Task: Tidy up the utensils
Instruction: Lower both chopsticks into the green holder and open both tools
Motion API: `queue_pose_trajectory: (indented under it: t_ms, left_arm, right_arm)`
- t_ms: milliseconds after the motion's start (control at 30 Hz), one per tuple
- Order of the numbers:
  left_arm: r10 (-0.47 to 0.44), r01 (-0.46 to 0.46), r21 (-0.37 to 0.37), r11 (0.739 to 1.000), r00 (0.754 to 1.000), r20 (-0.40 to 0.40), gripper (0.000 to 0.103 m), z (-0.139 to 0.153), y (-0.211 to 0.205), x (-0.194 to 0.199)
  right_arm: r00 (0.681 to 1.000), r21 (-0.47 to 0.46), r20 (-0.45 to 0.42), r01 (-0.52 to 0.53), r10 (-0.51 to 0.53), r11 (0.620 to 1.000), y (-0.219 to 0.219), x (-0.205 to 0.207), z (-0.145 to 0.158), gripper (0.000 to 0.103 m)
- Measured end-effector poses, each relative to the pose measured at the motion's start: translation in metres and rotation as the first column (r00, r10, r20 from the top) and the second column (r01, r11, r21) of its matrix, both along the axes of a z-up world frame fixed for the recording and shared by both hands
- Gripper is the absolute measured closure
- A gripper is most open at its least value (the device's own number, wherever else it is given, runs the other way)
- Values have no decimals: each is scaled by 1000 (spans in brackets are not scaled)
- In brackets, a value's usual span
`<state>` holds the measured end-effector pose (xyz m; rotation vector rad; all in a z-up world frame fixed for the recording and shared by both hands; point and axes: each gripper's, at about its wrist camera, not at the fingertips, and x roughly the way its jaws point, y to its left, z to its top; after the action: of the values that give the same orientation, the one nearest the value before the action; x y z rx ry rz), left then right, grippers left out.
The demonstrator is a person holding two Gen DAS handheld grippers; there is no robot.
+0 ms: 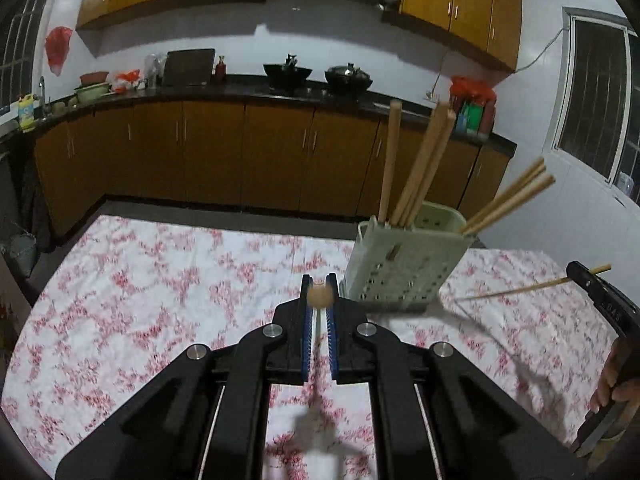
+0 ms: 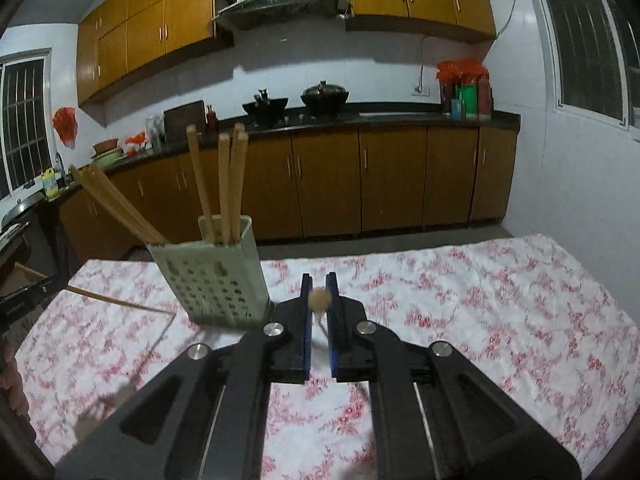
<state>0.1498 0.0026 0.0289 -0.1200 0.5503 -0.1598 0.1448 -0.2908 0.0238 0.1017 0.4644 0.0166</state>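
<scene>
Seemingly light, stiff and slick, each chopstick [image 1: 319, 295] near the holder [image 1: 404, 264] sits pinched at its thick end by a hand-held gripper [image 1: 319, 280], left and right [image 2: 319, 280] alike.

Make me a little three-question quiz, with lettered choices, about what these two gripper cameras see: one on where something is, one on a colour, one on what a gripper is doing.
1. Where does the holder stand?
A. on the flowered cloth
B. on the counter
C. on the floor

2. What colour are the pads inside the left gripper?
A. red
B. blue
C. yellow

3. What is the right gripper doing?
A. hanging wide open with nothing in it
B. gripping the holder's rim
C. shut on a chopstick

Answers:
1. A: its base sits on the red-and-white cloth, in front of the cabinets.
2. B: blue strips line both fingers in the left view.
3. C: a round wooden end sits between the nearly closed fingers, and the left view shows this gripper with a thin stick through it.
</scene>
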Motion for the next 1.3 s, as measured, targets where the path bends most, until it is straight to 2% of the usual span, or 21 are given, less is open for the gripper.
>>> queue_pose_trajectory:
  t_ms: [167, 300, 567, 800, 1067, 1200, 1300]
  left_arm:
    - [-3, 3, -16, 1000, 1000, 3, 96, 6, 3, 4]
    - [-33, 34, -41, 999, 999, 17, 96, 18, 4, -1]
    - [-89, 96, -54, 994, 989, 115, 96, 56, -10, -16]
    - [-101, 113, -47, 992, 972, 211, 96, 85, -26, -14]
    - [-61, 92, -71, 993, 933, 354, 96, 126, -42, -4]
    - [-24, 59, -74, 996, 916, 400, 96, 134, -46, 5]
    - [-12, 45, -73, 996, 916, 400, 96, 129, -47, 14]
  right_arm:
    - [1000, 15, 16, 0, 0, 1000, -1, 0, 8, 95]
    - [998, 51, 63, -32, 29, 998, -1, -7, 29, 95]
    - [978, 84, 186, -108, 91, 991, 6, -27, 76, 95]
    - [948, 69, 278, -178, 152, 982, 24, -37, 109, 95]
    - [915, 39, 363, -203, 176, 978, 40, -33, 137, 95]
    - [916, 55, 369, -192, 159, 980, 40, -18, 139, 95]
    - [916, 77, 375, -187, 145, 979, 39, -6, 141, 95]
